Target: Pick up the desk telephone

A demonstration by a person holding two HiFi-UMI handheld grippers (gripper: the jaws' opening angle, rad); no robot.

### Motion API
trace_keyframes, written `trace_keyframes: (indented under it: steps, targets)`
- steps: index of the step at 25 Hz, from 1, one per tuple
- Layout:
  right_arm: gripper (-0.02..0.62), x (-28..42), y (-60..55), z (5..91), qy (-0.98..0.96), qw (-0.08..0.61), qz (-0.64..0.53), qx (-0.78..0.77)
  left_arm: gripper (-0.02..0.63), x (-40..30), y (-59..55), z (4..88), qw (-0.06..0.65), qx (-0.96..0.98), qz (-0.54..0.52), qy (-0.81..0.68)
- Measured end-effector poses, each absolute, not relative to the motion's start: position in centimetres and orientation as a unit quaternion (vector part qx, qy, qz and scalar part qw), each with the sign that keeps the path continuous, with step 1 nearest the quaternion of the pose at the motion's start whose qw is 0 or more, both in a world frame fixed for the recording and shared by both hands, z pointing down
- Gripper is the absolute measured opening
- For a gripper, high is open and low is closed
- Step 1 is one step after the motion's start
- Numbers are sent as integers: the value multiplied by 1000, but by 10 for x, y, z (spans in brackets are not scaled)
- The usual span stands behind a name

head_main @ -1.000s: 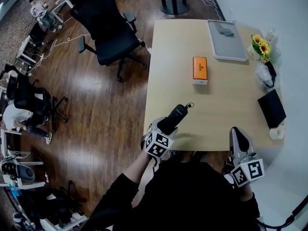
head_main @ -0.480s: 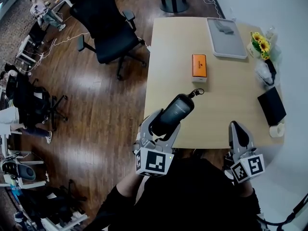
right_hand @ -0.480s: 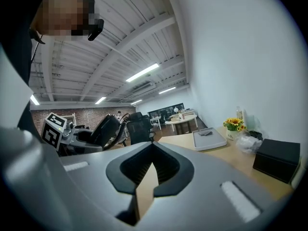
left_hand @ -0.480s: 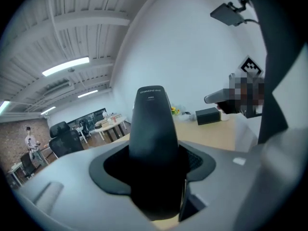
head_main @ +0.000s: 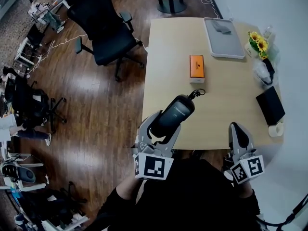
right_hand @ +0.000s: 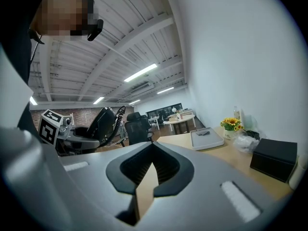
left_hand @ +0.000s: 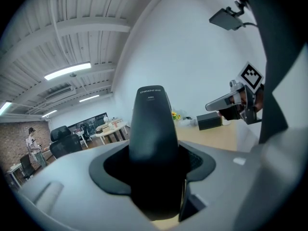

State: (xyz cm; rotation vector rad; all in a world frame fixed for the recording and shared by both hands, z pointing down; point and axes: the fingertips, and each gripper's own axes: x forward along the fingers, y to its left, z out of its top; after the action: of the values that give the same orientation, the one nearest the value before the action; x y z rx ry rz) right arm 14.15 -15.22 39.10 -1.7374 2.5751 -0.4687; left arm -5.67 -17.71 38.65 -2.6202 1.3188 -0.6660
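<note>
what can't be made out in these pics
Desk telephone: lower end hidden by the left gripper in both views; the print on it in the left gripper view is too small to read.
Dark item in the grey tray: too small in the head view.
Orange box: lettering too small in the head view.

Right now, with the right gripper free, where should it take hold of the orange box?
Probably across its two long sides at mid-length, from above. The orange box lies flat on the desk, narrow, long axis pointing away from the person, bare wood on both sides for the right gripper.
</note>
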Motion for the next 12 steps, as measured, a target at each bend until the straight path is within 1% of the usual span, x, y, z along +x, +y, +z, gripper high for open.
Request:
trace_keyframes:
  steps: [12]
  targets:
    - [0, 140, -153, 390, 820, 1, -148, -553, 260, -57, -176, 387, 67, -869, -224, 436]
